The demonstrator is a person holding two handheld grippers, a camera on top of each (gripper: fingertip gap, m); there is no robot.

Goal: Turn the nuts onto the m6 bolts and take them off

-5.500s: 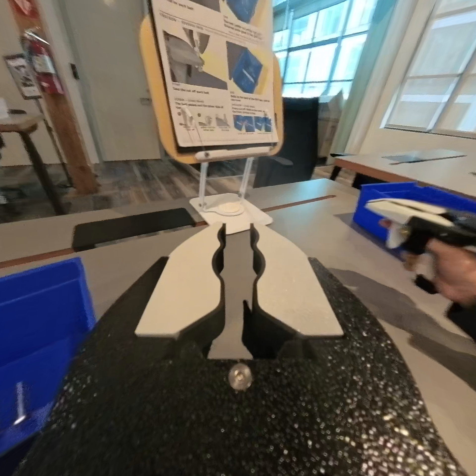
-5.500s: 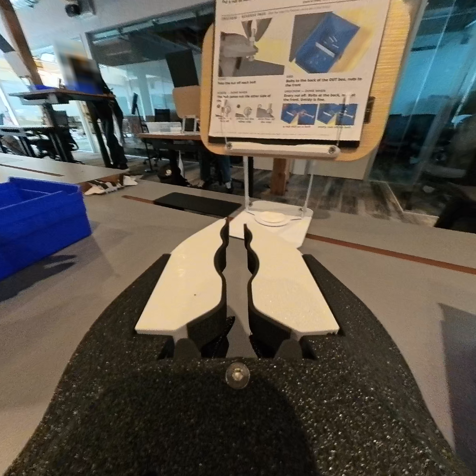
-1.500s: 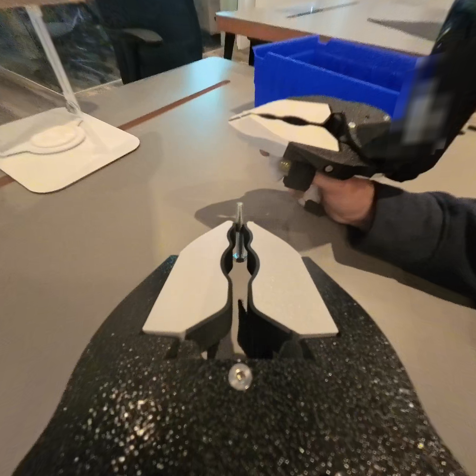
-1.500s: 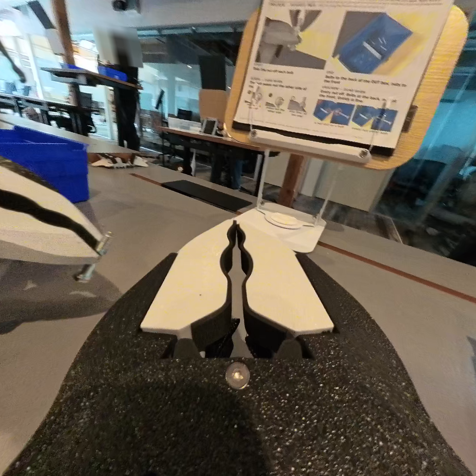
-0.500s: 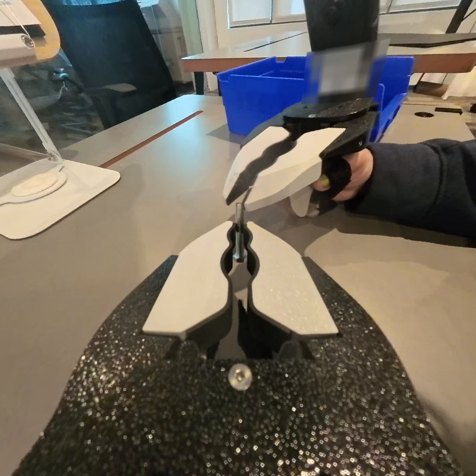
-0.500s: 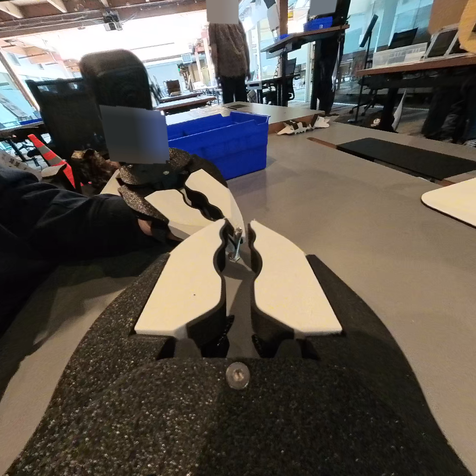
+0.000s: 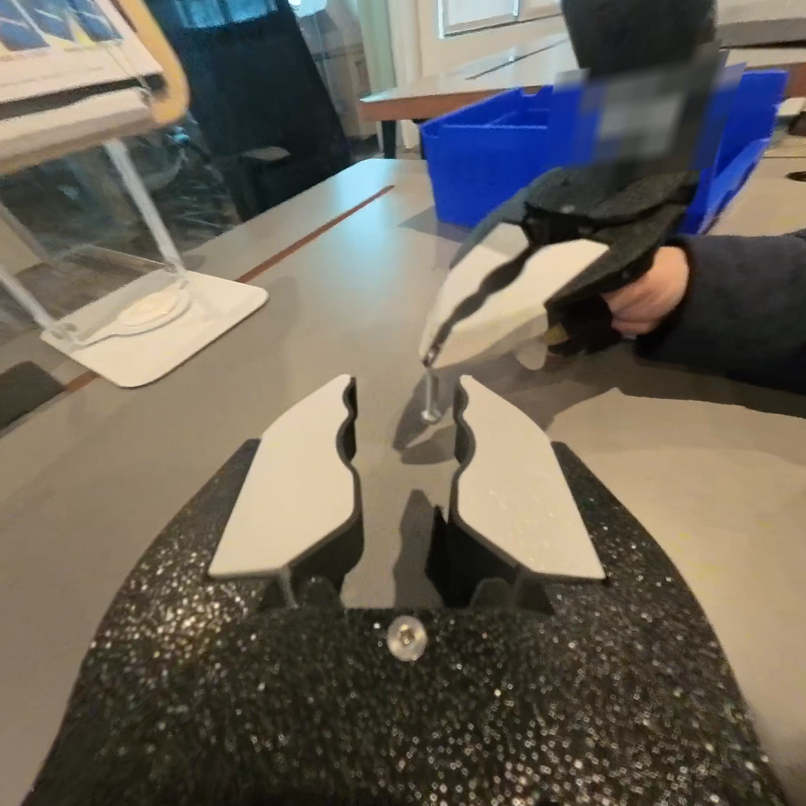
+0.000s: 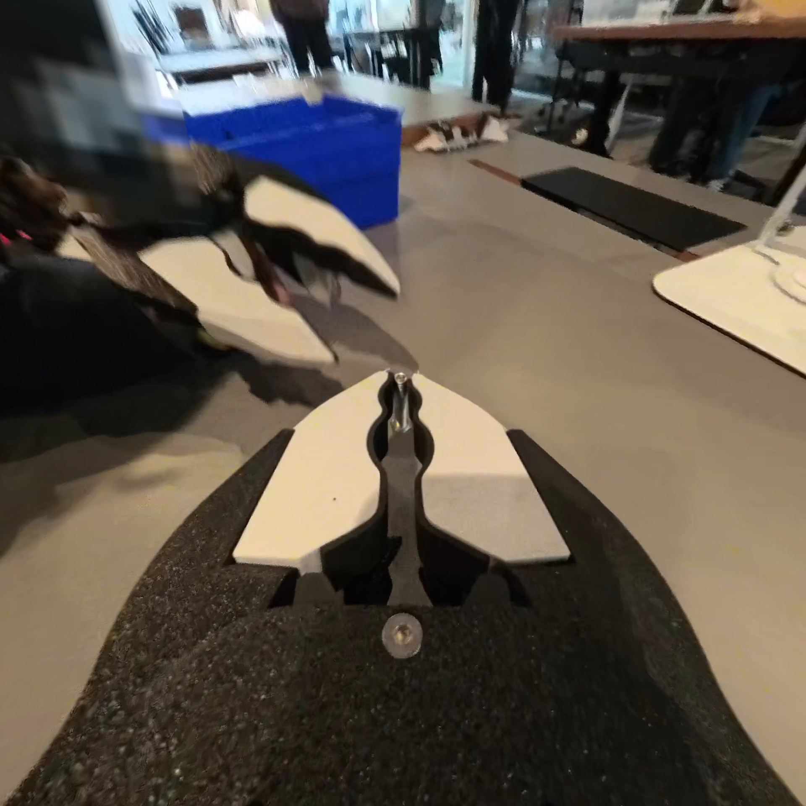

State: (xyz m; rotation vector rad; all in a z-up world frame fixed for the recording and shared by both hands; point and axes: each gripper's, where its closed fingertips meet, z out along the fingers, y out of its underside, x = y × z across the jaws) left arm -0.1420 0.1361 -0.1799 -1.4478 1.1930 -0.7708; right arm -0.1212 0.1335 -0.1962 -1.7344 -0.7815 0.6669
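A small silver bolt point(image 8: 400, 408) is pinched between the tips of my right gripper point(image 8: 400, 374), which is shut on it. In the left wrist view the same bolt point(image 7: 431, 399) hangs down from the right gripper point(image 7: 429, 355) just above the grey table point(image 7: 305, 270). My left gripper point(image 7: 405, 384) is open and empty, its fingers on either side of the bolt without touching it. In the right wrist view the left gripper point(image 8: 364, 322) shows blurred at the left, jaws apart. I see no nut clearly.
A blue bin point(image 7: 501, 174) stands behind the right gripper, and another blue bin point(image 8: 305, 148) behind the left one. The white base of a sign stand point(image 7: 152, 331) sits at the back. A black mat point(image 8: 628, 209) lies in the table. Left and right tips are no more than a few centimetres apart.
The left gripper held the bolt and has opened and let it go. The right gripper has closed on the bolt's end and now holds it.
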